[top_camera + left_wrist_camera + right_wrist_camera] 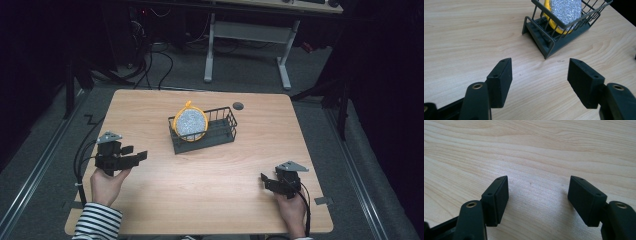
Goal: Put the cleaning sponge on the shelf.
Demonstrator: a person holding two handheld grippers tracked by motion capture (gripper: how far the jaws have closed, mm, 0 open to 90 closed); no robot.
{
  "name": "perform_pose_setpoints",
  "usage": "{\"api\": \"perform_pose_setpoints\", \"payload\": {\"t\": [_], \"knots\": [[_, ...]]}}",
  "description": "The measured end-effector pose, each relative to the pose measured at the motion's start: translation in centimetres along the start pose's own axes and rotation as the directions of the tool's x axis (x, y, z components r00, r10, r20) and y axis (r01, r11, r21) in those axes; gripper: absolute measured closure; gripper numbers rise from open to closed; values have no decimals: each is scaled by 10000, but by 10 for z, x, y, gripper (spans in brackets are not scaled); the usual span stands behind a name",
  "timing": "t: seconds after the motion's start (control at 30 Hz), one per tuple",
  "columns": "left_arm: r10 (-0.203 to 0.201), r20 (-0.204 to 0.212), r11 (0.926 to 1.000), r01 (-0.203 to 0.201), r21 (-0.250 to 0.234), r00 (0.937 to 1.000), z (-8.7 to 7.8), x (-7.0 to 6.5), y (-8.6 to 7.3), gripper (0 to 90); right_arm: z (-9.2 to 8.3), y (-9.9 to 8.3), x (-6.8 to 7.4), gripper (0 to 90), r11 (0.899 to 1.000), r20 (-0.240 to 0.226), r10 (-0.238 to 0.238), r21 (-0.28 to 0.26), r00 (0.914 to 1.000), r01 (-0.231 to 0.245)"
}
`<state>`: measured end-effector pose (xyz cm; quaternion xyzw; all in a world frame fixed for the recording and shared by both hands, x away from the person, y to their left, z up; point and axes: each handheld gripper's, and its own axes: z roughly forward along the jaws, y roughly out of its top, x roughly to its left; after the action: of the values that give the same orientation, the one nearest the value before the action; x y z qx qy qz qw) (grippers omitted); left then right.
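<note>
Overhead, both hands low on the tabletop [150, 210], left gripper [131, 158] and right gripper [266, 181] well apart, fingers spread and released, grasping nothing; closer, from the left gripper view, a dark wire basket [544, 42] holding an upright yellow-rimmed glittery disc [565, 10]; from the right gripper view, bare wood grain

One worktop [150, 200]. One dark wire basket [222, 131], ahead of the left hand-held gripper [134, 156]. One round silver scrubber with yellow rim [190, 124] inside it. Two hand-held grippers: left, and right hand-held gripper [265, 181], each with two jaws spread apart. Two hands. One striped sleeve [97, 222].
</note>
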<state>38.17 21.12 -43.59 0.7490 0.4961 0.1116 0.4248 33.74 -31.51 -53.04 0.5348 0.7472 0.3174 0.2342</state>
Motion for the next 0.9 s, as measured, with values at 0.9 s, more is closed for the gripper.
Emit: {"api": "perform_pose_setpoints", "payload": {"t": [0.9], "knots": [[-408, -249, 9977, 421, 528, 9989, 26, 7, -38, 368, 0, 0, 0, 331, 10000, 10, -27, -1, 10000, 27]]}}
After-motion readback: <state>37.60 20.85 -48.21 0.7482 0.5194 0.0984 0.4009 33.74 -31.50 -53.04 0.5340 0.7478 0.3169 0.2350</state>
